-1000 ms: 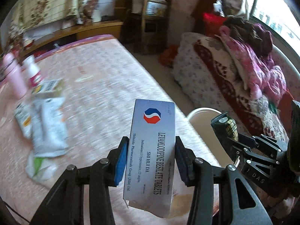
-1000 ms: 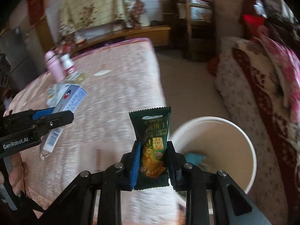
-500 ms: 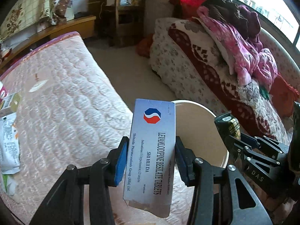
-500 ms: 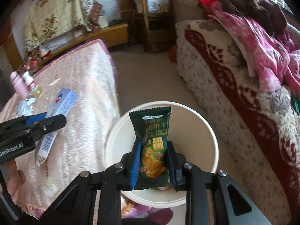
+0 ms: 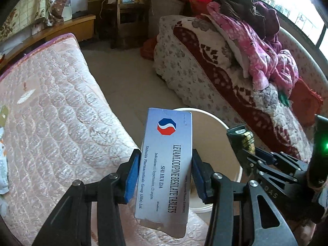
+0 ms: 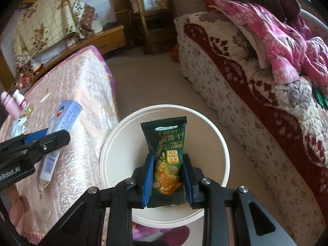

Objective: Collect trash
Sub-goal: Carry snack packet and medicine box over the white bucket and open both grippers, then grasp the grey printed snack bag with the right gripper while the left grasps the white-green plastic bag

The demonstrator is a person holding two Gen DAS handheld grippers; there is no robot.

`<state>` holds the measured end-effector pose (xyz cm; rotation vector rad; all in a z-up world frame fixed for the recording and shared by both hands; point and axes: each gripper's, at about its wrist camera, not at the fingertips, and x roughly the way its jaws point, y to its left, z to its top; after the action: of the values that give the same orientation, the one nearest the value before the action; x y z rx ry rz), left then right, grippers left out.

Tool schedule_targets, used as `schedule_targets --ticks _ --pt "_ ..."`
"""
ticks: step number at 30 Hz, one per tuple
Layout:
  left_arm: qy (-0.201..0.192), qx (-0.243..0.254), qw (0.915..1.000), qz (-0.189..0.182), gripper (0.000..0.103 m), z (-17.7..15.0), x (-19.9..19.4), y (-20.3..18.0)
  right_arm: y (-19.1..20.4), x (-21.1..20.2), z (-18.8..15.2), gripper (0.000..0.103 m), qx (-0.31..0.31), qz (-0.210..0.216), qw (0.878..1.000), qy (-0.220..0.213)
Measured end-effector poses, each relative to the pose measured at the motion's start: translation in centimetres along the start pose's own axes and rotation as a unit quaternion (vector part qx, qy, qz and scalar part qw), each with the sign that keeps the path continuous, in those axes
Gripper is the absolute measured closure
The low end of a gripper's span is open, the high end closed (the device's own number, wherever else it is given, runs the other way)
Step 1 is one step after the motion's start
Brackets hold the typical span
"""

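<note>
Over the white bin (image 6: pixel 164 110), the right tool (image 6: pixel 167 176) is clenched on a green cracker packet (image 6: pixel 167 149), held upright with the bin's open mouth directly below. The step in hand looks like the drop: this packet seems ready to go, and the next move calls only for parting the blue pads so it falls inside the rim.

Beside it, the left tool (image 5: pixel 163 174) is clenched on a silver tablet box (image 5: pixel 167 164), which from the right wrist view sits over the edge of the pink quilted mattress (image 5: pixel 51 123), just short of the bin. It would need to travel a little further right before letting go, or the box may land on the mattress or the rim.

At the mattress's far end lie more wrappers (image 6: pixel 18 126) and a pink bottle (image 6: pixel 8 104), probably still to collect, though they are small and hard to read. A beige floor (image 6: pixel 147 82) separates the mattress from a bed with a red-and-cream blanket (image 6: pixel 256 86), piled with pink clothing (image 6: pixel 276 37). A wooden chair (image 6: pixel 151 10) stands at the back.
</note>
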<state>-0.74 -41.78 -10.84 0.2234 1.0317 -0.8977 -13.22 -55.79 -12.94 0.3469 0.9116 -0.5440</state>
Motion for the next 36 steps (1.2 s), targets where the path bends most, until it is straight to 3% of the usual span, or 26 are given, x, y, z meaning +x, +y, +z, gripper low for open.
schedule_targets --ticks 2,4,7,13,24,36 --pt "0.005 -0.003 0.9999 -0.015 0.048 0.0 0.2 0.0 -0.2 0.1 0.0 0.072 0.007 -0.004 1.0 0.002" --pt "0.0 -0.008 0.9997 -0.023 0.035 -0.1 0.0 0.1 -0.4 0.1 0.1 0.067 0.016 -0.007 1.0 0.0" --pt "-0.01 -0.009 0.9997 -0.018 0.032 -0.3 -0.5 0.2 -0.6 0.0 0.0 0.022 0.026 -0.012 1.0 -0.004" --pt "-0.022 -0.005 0.9996 0.018 0.032 -0.7 -1.9 1.1 -0.4 -0.3 0.0 0.023 0.034 0.003 0.999 -0.006" --pt "-0.052 -0.019 0.9942 0.092 0.032 -2.4 -5.8 5.5 4.2 -1.1 0.1 0.023 -0.01 0.026 0.999 -0.016" --pt "-0.08 -0.086 0.9817 0.149 0.032 -5.8 -12.2 13.8 14.5 -1.9 0.1 0.023 -0.1 0.072 0.992 -0.019"
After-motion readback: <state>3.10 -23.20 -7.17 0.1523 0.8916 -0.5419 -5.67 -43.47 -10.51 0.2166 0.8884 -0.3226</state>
